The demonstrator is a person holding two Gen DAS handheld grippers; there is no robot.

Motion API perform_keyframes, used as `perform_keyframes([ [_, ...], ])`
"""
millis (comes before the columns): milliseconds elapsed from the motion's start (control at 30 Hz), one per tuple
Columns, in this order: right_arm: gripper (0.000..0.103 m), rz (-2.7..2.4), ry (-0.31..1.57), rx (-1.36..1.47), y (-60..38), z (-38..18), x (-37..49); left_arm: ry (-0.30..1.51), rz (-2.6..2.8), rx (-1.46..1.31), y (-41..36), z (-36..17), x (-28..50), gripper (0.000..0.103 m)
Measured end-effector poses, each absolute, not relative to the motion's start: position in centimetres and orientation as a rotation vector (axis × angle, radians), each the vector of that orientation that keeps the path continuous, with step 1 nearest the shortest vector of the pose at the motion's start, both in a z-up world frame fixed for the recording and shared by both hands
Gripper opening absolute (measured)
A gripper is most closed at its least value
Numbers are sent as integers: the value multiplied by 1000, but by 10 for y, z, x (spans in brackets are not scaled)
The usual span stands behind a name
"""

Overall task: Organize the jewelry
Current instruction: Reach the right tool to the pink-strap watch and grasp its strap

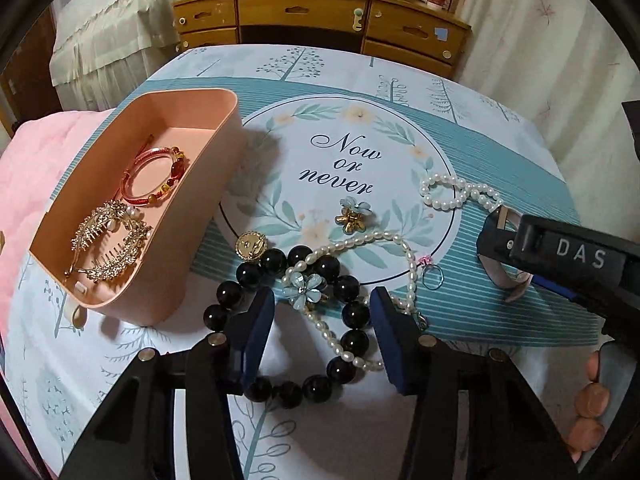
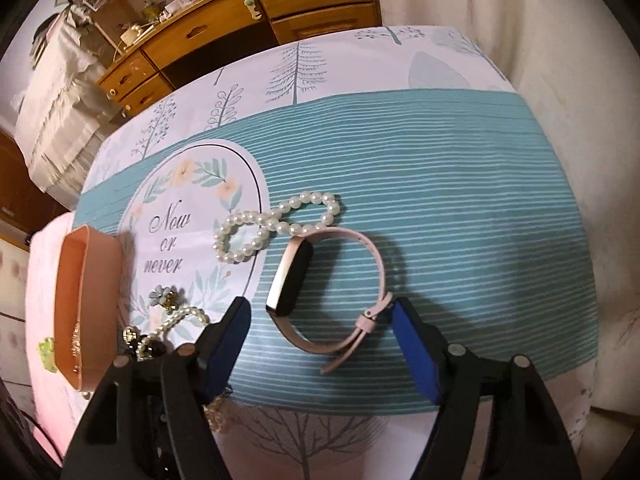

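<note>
Your left gripper [image 1: 322, 316] spread wide over the black bead necklace [image 1: 298, 320], holding nothing, your right gripper [image 2: 320, 328] wide around the pink watch [image 2: 324, 296], unclamped, strap partly hidden, pink box [image 1: 132, 208] holding bracelets at left.

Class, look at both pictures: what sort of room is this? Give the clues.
Probably a bedroom at home. A wooden dresser with cluttered top stands behind the table, frilly bedding hangs at the left, and jewelry is being sorted into a pink box.
</note>
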State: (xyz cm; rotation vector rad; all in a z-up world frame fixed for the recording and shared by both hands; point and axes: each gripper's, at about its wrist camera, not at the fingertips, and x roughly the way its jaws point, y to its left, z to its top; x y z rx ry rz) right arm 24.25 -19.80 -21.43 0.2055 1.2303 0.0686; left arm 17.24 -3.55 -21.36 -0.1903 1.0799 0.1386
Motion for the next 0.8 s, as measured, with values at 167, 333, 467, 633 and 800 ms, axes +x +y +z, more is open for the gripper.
perform_keyframes([
  [167,55,79,1215,221,-203,-213,242,1084,127,-234,-28,-214,171,47],
  [333,49,91,1209,224,-205,-212,242,1099,120,-318,-12,-215,174,43],
  [467,49,91,1209,229,-206,-212,242,1107,117,-361,-3,-214,178,25],
  [633,48,91,1212,228,-204,-212,241,1117,119,-365,-1,-218,178,21],
  [800,36,113,1213,233,-203,-211,240,1093,93,-338,-2,-213,176,16],
])
